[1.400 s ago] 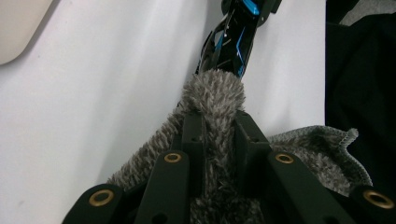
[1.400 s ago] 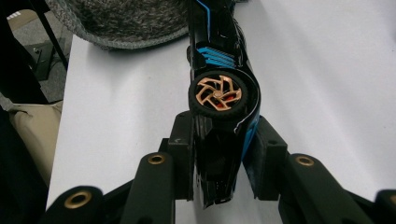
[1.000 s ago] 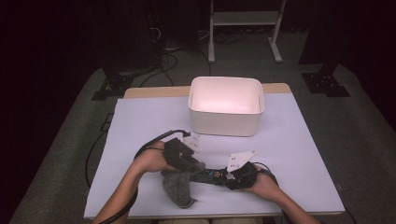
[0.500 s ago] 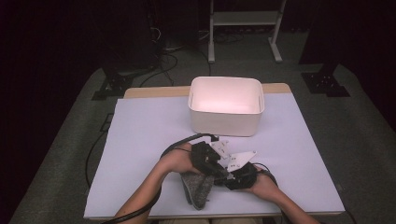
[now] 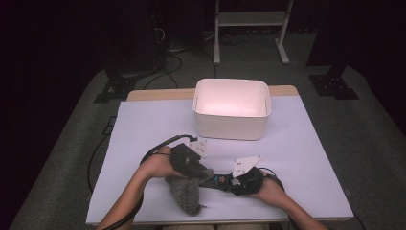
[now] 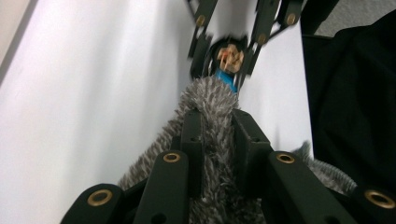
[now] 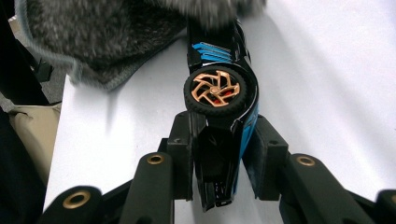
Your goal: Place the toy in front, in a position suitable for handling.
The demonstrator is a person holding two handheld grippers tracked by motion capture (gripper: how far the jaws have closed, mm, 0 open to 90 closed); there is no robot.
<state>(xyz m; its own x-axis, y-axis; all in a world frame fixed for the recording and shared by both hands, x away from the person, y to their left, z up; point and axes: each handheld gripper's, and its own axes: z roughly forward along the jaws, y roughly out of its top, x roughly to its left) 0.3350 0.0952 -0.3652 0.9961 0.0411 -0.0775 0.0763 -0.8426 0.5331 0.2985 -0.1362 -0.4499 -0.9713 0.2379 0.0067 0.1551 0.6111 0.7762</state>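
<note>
A black toy car (image 7: 217,93) with blue stripes and copper wheels is clamped by its end in my right gripper (image 7: 222,135), near the table's front edge (image 5: 225,182). My left gripper (image 6: 217,121) is shut on a grey fuzzy cloth (image 6: 210,100). The cloth's folded end presses against the far end of the car (image 6: 229,58). In the high view the cloth (image 5: 184,194) hangs down onto the table below the left gripper (image 5: 203,173), just left of the car (image 5: 219,181). The cloth (image 7: 107,42) covers the car's far tip.
A white rectangular bin (image 5: 232,112) stands open at the back middle of the white table (image 5: 143,129). Black cables trail from both grippers over the front of the table. The person's dark clothing (image 6: 355,93) is close behind the table's front edge.
The left gripper carried the cloth right along the car, then drew it back left. The right gripper and the car stayed nearly still.
</note>
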